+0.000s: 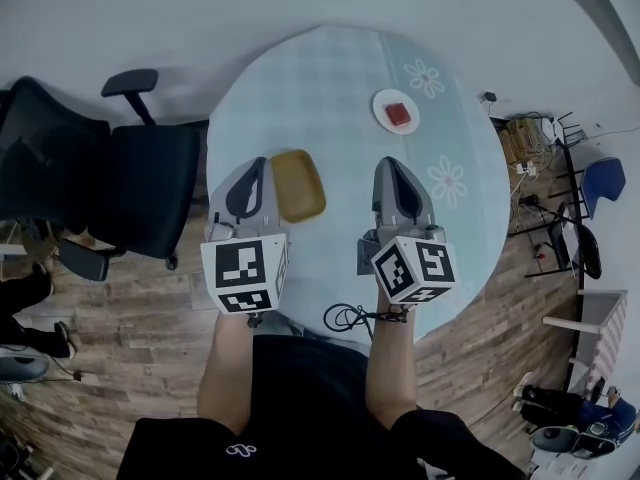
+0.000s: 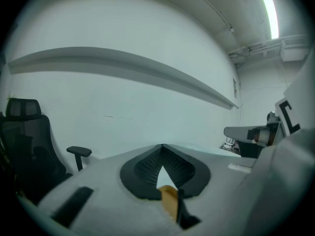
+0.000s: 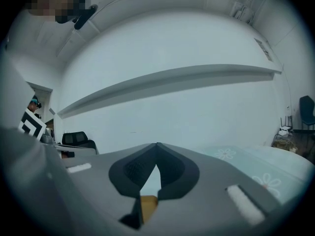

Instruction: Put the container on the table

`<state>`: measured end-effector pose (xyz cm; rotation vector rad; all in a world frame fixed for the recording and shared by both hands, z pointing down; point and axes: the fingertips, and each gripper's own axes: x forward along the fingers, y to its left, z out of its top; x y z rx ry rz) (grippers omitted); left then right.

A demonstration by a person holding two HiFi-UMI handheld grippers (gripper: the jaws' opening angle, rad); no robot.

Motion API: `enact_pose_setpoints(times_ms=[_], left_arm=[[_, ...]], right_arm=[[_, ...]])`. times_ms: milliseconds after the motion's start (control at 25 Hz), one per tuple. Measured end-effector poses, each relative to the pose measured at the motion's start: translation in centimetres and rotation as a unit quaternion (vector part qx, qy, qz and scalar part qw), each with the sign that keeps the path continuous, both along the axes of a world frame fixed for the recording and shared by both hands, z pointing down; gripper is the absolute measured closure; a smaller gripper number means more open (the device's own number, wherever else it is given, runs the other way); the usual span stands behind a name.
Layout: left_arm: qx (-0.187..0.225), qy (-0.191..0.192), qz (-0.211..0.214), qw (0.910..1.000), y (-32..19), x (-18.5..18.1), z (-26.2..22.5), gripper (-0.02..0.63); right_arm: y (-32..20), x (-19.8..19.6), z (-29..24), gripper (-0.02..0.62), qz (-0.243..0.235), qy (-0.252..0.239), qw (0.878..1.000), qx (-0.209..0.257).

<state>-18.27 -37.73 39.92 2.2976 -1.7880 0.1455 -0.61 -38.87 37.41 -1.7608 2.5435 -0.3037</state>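
A big round table [image 1: 330, 78] with a pale blue cloth is seen from above. A black chair [image 1: 110, 183] is set at its left side. The left gripper [image 1: 258, 164] and the right gripper [image 1: 389, 164] are held over the near part, both closed tip to tip with nothing pinched. The yellow container [image 1: 298, 184] is laid flat on the table between them, just beside the left one. Farther back, a red thing [image 1: 400, 114] is placed on a small white plate [image 1: 380, 102].
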Motion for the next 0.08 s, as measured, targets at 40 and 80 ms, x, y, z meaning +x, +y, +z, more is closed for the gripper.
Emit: enact_pose_setpoints(times_ms=[40,80], left_arm=[[-0.001,0.001,0.0,1.0,-0.05,-0.13,0.14,0.604],[-0.002,0.003,0.0,1.0,-0.11,-0.27,0.29,0.604]], right_arm=[[-0.11,-0.16,0.1,0.584,0.0,0.0,1.0,0.0],[-0.22,-0.33,0.21,0.584,0.0,0.0,1.0,0.0]])
